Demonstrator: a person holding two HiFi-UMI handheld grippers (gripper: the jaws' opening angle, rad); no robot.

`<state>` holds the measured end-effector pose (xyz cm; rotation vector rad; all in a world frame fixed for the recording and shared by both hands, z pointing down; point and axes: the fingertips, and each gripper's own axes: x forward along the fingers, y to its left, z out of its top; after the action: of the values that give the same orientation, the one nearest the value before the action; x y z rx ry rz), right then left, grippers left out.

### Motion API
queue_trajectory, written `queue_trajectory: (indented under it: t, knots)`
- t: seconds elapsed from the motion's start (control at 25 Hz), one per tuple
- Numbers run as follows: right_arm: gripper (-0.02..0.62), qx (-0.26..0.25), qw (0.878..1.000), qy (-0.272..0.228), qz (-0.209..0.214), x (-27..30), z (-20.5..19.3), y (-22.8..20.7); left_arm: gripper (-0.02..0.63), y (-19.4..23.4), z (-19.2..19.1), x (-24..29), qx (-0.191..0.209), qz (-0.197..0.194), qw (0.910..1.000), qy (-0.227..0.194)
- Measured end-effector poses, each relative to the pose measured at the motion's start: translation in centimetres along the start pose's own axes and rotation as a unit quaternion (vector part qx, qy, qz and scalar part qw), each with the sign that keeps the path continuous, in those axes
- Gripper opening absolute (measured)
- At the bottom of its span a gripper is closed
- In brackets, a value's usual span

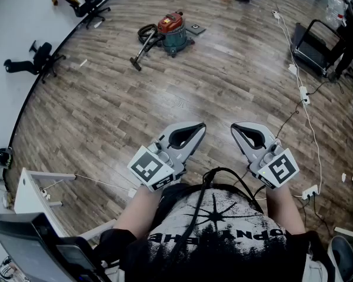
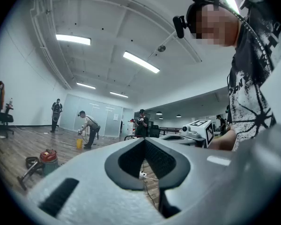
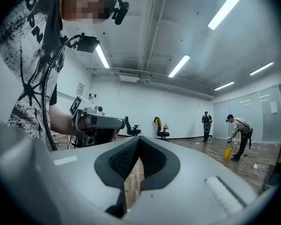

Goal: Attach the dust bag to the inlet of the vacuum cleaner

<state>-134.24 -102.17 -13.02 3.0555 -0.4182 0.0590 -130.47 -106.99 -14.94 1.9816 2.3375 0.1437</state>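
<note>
**Left gripper [image 1: 200, 126] and right gripper [image 1: 235, 127] shut on nothing, vacuum cleaner far off at eleven o'clock**

Both grippers are held level just in front of the person's chest. The left gripper view and the right gripper view each show the jaws pressed together with only bare floor behind them. So the first risk is plain: neither gripper carries a dust bag, and the jaws must part before either can take one.

At two o'clock a white cable [image 1: 303, 93] with a power strip [image 1: 304, 94] runs along the wooden floor [image 1: 182, 98]. It is probably a trip hazard if the approach drifts that way.

Well ahead at eleven o'clock stands the vacuum cleaner [image 1: 172, 31], with a red top and a green drum. Its hose [image 1: 146, 34] is coiled at its nine o'clock side, and the wand [image 1: 138, 54] lies stretched toward the person. Stepping on the wand or snagging the hose could drag or tip the drum. A flat grey square piece [image 1: 195, 29] lies at the drum's three o'clock side. Whether it is the dust bag cannot be told from here, so the wrong thing may get picked up. The inlet is not visible, so it may face away. A bag pushed on askew would likely buckle at its collar or seat loosely.
</note>
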Motion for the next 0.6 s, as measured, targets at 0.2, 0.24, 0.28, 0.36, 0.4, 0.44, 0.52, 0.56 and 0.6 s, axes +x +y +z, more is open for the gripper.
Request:
queue_trajectory:
  t: [0.2, 0.24, 0.28, 0.36, 0.4, 0.44, 0.52, 0.56, 0.6]
  knots:
    - [0.006, 0.002, 1.0, 0.001, 0.004, -0.1, 0.0, -0.3, 0.0, 0.2, 0.0, 0.5, -0.023, 0.0, 0.9997, -0.003]
    - [0.006, 0.002, 1.0, 0.002, 0.003, -0.2, -0.1, -0.5, 0.0, 0.3, 0.0, 0.7, -0.031, 0.001, 0.9995, -0.007]
    - [0.006, 0.002, 1.0, 0.003, 0.002, -0.4, -0.1, -0.6, 0.0, 0.3, 0.0, 0.9, -0.037, 0.001, 0.9993, -0.01]
    - [0.007, 0.004, 1.0, -0.001, 0.0, -0.6, -0.2, -0.6, 0.0, 0.2, -0.1, 0.9, -0.038, 0.001, 0.9993, -0.007]
    - [0.006, 0.007, 1.0, -0.003, -0.001, -0.6, -0.2, -0.5, 0.0, 0.1, -0.2, 0.8, -0.034, 0.001, 0.9994, -0.003]
    - [0.006, 0.013, 1.0, -0.006, -0.001, -0.7, -0.2, -0.5, 0.0, 0.0, -0.4, 0.7, -0.031, 0.001, 0.9995, 0.001]
    - [0.008, 0.032, 0.999, -0.014, 0.0, -1.0, -0.3, -0.6, 0.0, -0.2, -0.7, 0.8, -0.028, 0.001, 0.9996, 0.006]
    - [0.008, 0.04, 0.999, -0.017, 0.001, -1.2, -0.4, -0.6, 0.0, -0.4, -0.8, 0.9, -0.027, 0.001, 0.9996, 0.008]
    - [0.008, 0.045, 0.999, -0.018, 0.0, -1.3, -0.6, -0.7, 0.0, -0.5, -1.0, 1.0, -0.024, 0.001, 0.9997, 0.01]
